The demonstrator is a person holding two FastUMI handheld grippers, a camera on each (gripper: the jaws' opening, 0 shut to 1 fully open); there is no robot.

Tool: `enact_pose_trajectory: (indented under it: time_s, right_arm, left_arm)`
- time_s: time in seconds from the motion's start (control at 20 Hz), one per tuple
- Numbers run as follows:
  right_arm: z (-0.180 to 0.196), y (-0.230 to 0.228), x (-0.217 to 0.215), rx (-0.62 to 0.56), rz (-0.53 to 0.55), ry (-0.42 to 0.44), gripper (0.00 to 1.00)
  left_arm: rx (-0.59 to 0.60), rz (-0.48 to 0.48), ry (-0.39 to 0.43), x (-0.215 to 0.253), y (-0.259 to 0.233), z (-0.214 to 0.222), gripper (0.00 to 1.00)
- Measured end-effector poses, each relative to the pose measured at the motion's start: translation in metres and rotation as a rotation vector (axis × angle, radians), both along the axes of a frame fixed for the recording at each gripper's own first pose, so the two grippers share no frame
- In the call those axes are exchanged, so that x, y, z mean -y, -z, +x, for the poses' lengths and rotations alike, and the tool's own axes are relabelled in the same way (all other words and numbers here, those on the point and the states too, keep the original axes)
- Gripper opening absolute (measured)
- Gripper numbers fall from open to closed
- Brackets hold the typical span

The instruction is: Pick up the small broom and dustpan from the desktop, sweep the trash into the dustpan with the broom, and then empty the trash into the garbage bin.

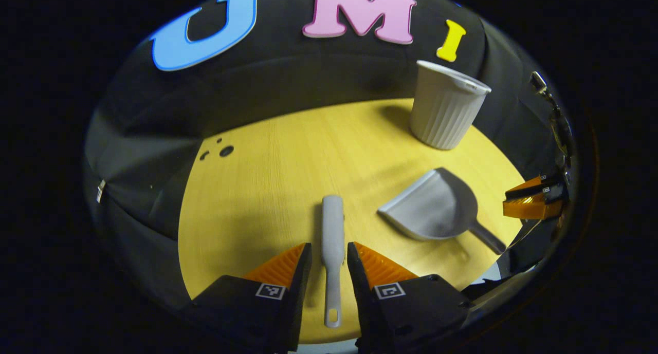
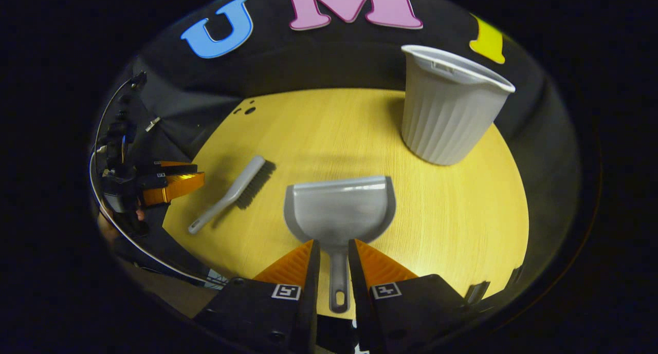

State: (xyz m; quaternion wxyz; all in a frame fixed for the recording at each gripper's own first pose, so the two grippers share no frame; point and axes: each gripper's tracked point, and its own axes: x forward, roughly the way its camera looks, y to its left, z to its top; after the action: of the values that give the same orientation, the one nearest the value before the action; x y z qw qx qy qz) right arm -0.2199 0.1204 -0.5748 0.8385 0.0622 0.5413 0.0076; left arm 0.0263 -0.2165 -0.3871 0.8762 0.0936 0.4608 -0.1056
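The left gripper (image 1: 329, 256) holds its fingers (image 1: 303, 264) slightly parted, one on either side of a thin handle, while the right gripper (image 2: 334, 254) has its fingers (image 2: 311, 261) likewise narrowly apart, flanking another handle.

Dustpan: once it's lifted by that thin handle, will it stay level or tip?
The dustpan looks like thin moulded plastic, so probably light and stiff. Its wide scoop sits well ahead of the narrow handle that the right hand-held gripper straddles, so it may droop forward. The smooth handle could also twist between the fingers.
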Motion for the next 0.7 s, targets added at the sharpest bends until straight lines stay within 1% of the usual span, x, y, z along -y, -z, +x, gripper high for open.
enact_pose_trajectory:
  time_s: [0.1, 0.2, 0.3, 0.4, 0.5, 0.6, 0.7]
  right_arm:
    - [0.020, -0.019, -0.007, 0.102, 0.017, -0.002, 0.35]
    - [0.039, -0.042, -0.014, 0.208, 0.033, -0.016, 0.35]
    - [0.054, -0.064, -0.012, 0.306, 0.005, -0.045, 0.35]
    - [0.069, -0.091, -0.010, 0.399, -0.039, -0.076, 0.35]
    - [0.079, -0.110, -0.010, 0.470, -0.075, -0.096, 0.35]
    - [0.087, -0.128, -0.012, 0.513, -0.086, -0.105, 0.35]
    - [0.096, -0.143, -0.012, 0.554, -0.097, -0.097, 0.35]
  left_arm:
    - [0.117, -0.036, 0.033, 0.012, -0.028, 0.019, 0.48]
    - [0.221, -0.100, 0.055, 0.031, -0.059, 0.034, 0.48]
    - [0.304, -0.148, 0.066, 0.043, -0.086, 0.044, 0.49]
    - [0.366, -0.188, 0.073, 0.053, -0.110, 0.049, 0.49]
    - [0.415, -0.197, 0.062, 0.054, -0.129, 0.055, 0.49]
    - [0.461, -0.216, 0.056, 0.059, -0.149, 0.061, 0.49]
    - [0.502, -0.258, 0.067, 0.068, -0.169, 0.063, 0.49]
